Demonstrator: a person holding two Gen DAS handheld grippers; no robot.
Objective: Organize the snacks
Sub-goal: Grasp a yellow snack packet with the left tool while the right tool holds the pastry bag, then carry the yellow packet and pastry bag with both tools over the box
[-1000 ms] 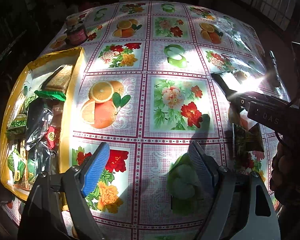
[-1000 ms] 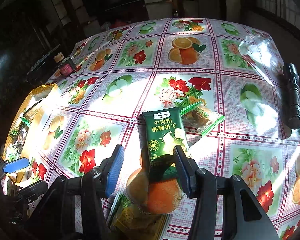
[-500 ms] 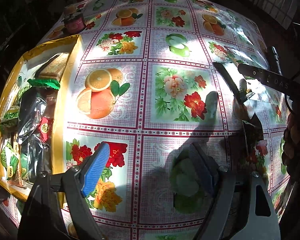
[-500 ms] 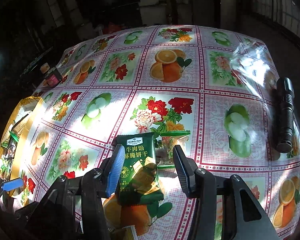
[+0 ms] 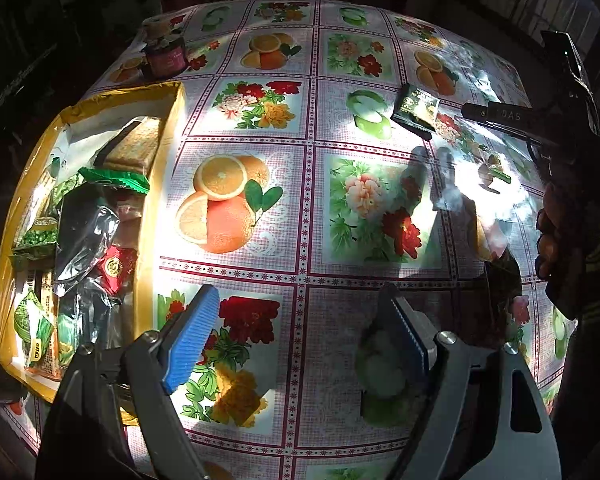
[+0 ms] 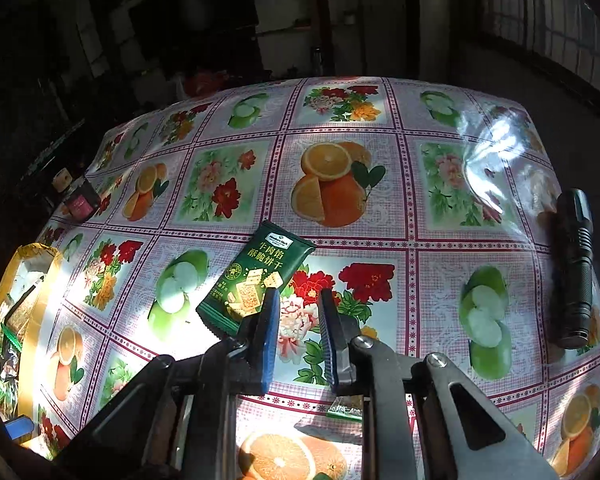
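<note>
Sunlit desk (image 6: 452, 240): right hand-held gripper (image 6: 298, 312), jaws just closing, pinches green biscuit packet (image 6: 260, 276) aloft; left hand-held gripper (image 5: 304, 336) gapes empty. Next: carry packet to yellow box (image 5: 162, 184).

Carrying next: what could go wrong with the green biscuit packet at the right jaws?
The right gripper jaws have just been closing, yet the green biscuit packet sticks out beside one pad, caught by a corner at most: it may slip. The yellow cardboard box is already crowded, so it may not settle.
</note>
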